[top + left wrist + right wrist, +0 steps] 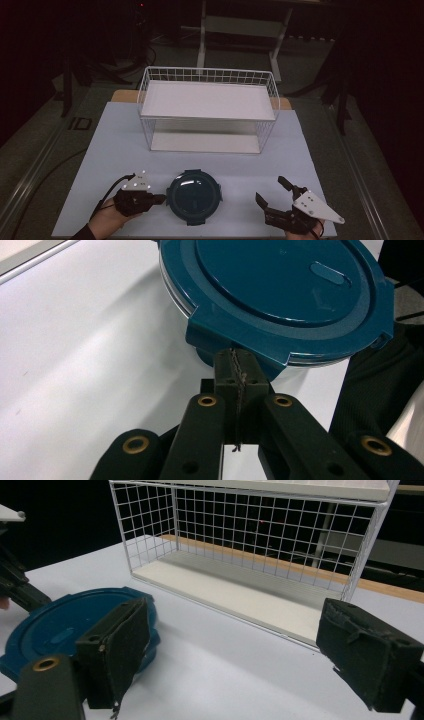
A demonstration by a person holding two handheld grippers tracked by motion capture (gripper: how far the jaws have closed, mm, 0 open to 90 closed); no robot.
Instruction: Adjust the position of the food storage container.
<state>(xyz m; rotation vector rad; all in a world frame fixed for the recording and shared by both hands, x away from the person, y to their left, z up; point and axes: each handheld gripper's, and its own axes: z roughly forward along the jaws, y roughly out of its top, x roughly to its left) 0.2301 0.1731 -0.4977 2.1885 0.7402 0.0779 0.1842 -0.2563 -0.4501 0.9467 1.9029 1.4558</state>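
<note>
Container (194,196), a round teal box with a clip-on lid, sits near the front edge of the table (115,145), between the two grippers and in front of the wire rack (208,107).

Going from the left: the left gripper (159,199) lies low beside the container's left rim, pointing right at it. In the left gripper view its jaws are pressed together with nothing between them, and their tips (237,371) sit just under one of the lid's latch tabs (235,342), touching it or very nearly. So the container lies straight ahead of this gripper, at its tips; it is clearly the nearer hand.

In the middle, the container is round, so it has no long axis to line up with; what matters is the four latch tabs around the rim, and the left-hand one faces the closed jaws.

To the right, the right gripper (272,192) stands well apart from the container, jaws wide apart and empty, angled toward the rack. In the right gripper view the container (55,625) lies off to the left of its jaws.

My guess is that the next move belongs to the left gripper, prying or pushing at that tab.
</note>
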